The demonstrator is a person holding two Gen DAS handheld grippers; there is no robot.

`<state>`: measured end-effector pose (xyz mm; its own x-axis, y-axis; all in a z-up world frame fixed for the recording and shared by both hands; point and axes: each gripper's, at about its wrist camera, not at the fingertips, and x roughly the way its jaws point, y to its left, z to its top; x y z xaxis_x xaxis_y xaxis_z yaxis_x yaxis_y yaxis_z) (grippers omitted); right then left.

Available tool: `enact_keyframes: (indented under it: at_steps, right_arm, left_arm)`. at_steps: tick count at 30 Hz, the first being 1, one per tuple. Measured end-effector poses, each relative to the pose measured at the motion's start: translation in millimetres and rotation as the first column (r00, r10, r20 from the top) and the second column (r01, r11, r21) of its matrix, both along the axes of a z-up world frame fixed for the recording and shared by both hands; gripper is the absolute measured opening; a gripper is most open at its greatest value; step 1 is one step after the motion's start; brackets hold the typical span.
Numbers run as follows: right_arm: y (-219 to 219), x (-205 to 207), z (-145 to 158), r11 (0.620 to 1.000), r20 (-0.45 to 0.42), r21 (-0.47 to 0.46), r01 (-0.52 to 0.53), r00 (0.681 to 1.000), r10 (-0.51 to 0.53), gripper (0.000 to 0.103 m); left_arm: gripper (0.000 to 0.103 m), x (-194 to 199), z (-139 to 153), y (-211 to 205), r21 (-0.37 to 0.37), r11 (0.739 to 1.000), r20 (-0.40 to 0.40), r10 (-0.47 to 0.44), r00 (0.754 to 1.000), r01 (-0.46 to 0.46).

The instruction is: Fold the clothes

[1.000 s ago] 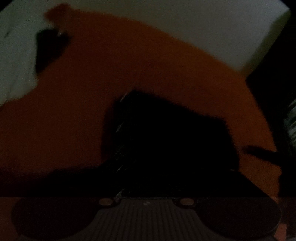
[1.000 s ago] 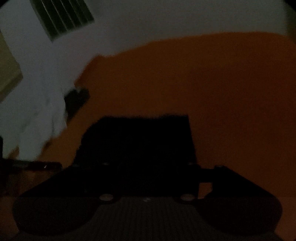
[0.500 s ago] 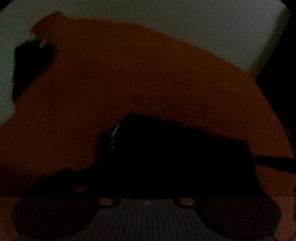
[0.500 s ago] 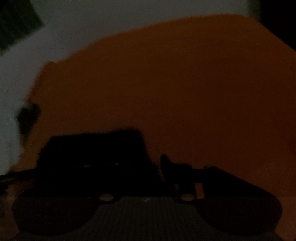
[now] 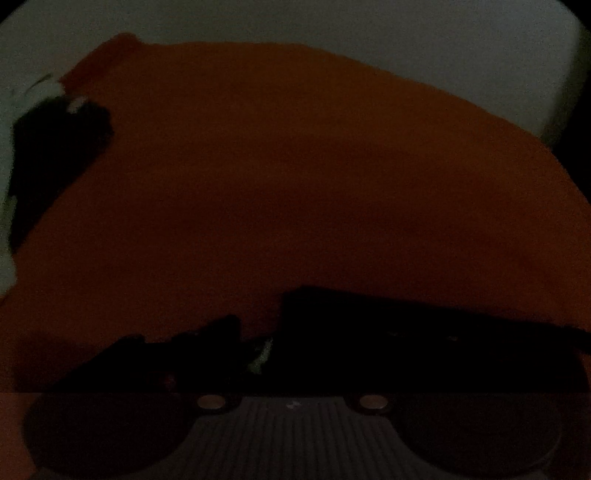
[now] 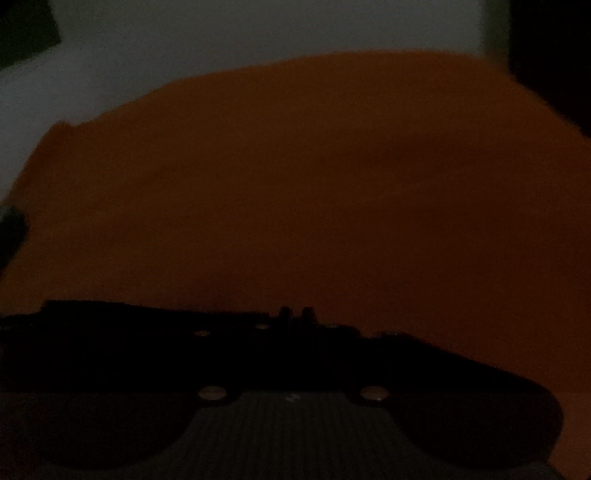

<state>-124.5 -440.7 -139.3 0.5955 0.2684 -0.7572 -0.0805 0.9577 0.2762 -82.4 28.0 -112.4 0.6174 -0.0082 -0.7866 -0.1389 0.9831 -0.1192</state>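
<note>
Flat orange cloth garment (image 5: 295,177) lies spread on the pale surface (image 5: 406,33) w/ both tools low at its near edge, prob. to lift it for a fold: left gripper (image 5: 258,343) jaws about half open & closing, right gripper (image 6: 295,314) jaws nearly together & closing (too dark to tell if cloth's caught).

We can read no text, label, brand, number or sign in either view. Both pictures are very dark and grainy. The orange cloth (image 5: 295,177) that fills most of each view shows a plain surface with no print or tag that we can make out. In the left wrist view a small pale mark sits at about 6 o'clock on the ribbed camera mount (image 5: 291,424), and the same kind of mark shows in the right wrist view at 6 o'clock, but it is too small and dim for us to tell whether it is a logo or a letter.
</note>
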Motion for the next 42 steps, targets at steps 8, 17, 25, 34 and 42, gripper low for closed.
enact_keyframes:
  at_steps: [8, 17, 25, 34, 42]
  right_arm:
    - [8.2, -95.7, 12.1, 0.954, -0.037, 0.235, -0.188, 0.979, 0.202, 0.014]
    - [-37.4, -135.2, 8.8, 0.987, -0.096, 0.001, -0.159, 0.983, 0.158, 0.012]
    - [-75.6, -113.9, 51.5, 0.951, 0.012, 0.162, -0.262, 0.965, 0.264, 0.051]
    - [-56.3, -42.0, 34.7, 0.923, -0.005, 0.14, -0.359, 0.932, 0.364, 0.069]
    - [-52.9, -3.8, 7.3, 0.908, -0.052, 0.195, -0.371, 0.92, 0.388, 0.076]
  left_arm:
    - [0.066, -75.6, 13.7, -43.5, 0.002, 0.98, -0.003, -0.201, 0.98, 0.201]
    - [0.067, -164.9, 26.0, 1.6, 0.121, 0.976, -0.061, -0.177, 0.982, 0.183]
    - [0.093, -134.7, 45.0, 22.8, 0.047, 0.988, 0.034, -0.149, 0.988, 0.147]
    - [0.099, -25.1, 18.1, 13.3, -0.02, 0.985, 0.01, -0.169, 0.986, 0.169]
    - [0.098, -2.0, -1.0, 1.5, -0.1, 0.98, -0.06, -0.176, 0.983, 0.169]
